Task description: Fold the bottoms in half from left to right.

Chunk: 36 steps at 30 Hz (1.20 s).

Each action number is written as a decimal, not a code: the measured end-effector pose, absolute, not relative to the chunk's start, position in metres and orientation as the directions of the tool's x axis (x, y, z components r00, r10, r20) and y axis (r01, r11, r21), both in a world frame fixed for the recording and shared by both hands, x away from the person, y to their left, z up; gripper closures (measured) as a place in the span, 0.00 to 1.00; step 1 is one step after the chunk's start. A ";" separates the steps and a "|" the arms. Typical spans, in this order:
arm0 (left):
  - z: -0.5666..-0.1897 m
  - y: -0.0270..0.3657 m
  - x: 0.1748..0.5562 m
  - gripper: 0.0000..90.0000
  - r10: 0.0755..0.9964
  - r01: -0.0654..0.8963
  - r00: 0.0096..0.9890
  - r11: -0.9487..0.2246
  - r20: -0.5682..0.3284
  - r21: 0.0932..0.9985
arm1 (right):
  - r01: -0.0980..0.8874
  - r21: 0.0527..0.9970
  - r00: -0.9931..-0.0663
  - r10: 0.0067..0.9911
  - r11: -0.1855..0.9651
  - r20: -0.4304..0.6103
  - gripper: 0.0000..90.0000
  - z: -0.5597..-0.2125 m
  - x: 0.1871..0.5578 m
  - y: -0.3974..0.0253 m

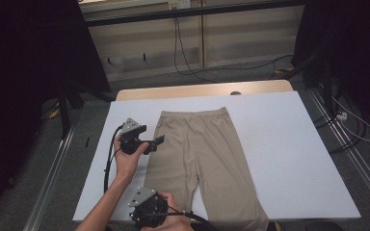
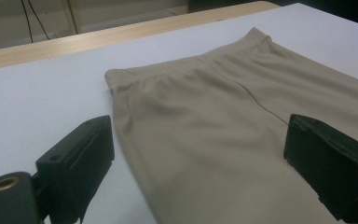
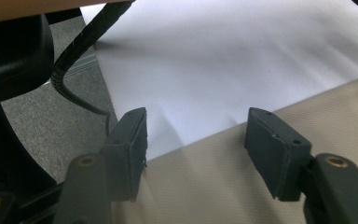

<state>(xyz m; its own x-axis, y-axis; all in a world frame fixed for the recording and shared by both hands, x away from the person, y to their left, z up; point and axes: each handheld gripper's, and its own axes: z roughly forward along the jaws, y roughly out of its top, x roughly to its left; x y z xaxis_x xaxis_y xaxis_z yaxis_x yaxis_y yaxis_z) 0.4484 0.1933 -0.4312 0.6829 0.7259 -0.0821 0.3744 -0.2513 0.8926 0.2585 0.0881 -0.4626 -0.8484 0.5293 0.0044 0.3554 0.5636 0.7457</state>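
Plainly unlabelled beige trousers [image 1: 200, 154] lie between open jaws.

This looks like a lab or recording studio rather than a home. A white worktop [image 1: 279, 144] on a pale wooden base stands on grey carpet [image 1: 38, 163], with black curtains [image 1: 24, 57] on both sides. Beyond the left tool [image 1: 157, 142], cables [image 1: 183, 57] hang down a plain panelled wall, and metal rails [image 1: 53, 168] flank the worktop on the floor.
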 end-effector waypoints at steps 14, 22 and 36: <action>-0.434 0.196 0.457 0.10 0.740 0.400 0.663 -0.219 -0.116 0.890 | 0.398 0.723 -0.828 0.561 0.564 0.017 0.84 -0.458 0.262 0.074; -0.438 0.192 0.474 0.06 0.772 0.425 0.629 -0.242 -0.091 0.872 | 0.439 0.719 -0.827 0.555 0.539 0.090 1.00 -0.457 0.272 0.069; -0.446 0.180 0.547 0.41 0.818 0.544 0.548 -0.191 -0.174 0.817 | 0.437 0.736 -0.837 0.534 0.517 0.122 1.00 -0.457 0.271 0.060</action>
<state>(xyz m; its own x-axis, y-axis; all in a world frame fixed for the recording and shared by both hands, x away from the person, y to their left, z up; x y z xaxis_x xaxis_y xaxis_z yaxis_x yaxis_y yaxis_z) 0.5469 0.1803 -0.4458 0.5483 0.8179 -0.1744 0.5444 -0.1908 0.8168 0.2715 0.0599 -0.4571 -0.8367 0.5340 0.1216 0.4369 0.5170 0.7361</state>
